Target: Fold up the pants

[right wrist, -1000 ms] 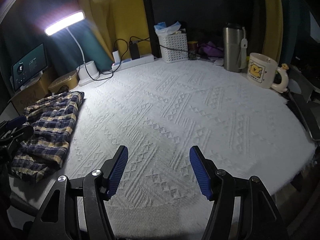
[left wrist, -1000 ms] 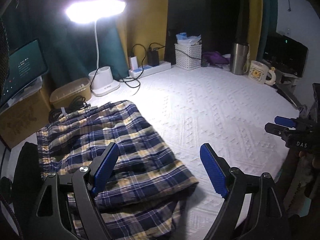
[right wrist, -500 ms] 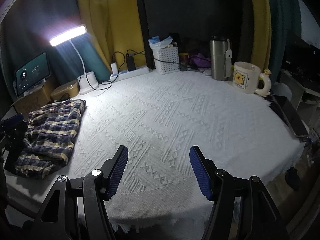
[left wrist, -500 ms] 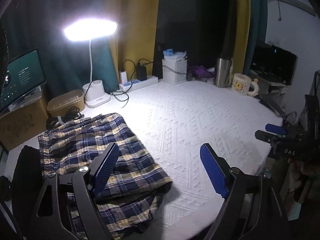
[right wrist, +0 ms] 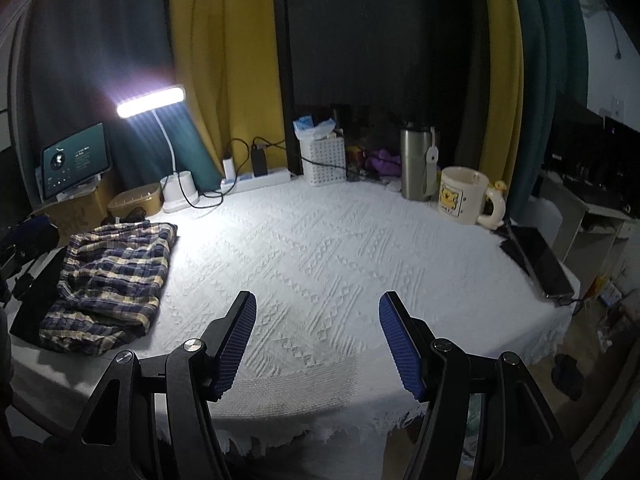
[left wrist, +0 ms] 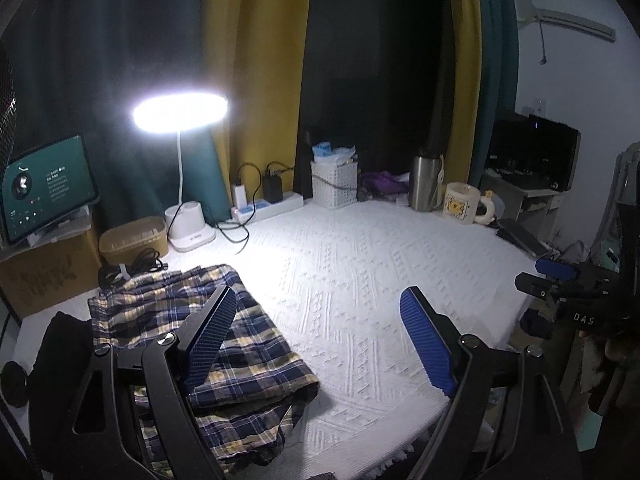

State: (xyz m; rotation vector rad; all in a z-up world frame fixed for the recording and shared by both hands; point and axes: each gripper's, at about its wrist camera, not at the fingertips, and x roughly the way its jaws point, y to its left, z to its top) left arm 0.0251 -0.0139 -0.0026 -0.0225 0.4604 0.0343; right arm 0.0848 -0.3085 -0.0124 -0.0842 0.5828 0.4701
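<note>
Fingers apart, above folded pants

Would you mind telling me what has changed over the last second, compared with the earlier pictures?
Both grippers drew back and rose from the table: the left gripper and the right gripper now see more of the room. Neither took hold of anything. The folded plaid pants stayed in place on the white tablecloth, and both grippers stayed open.
</note>
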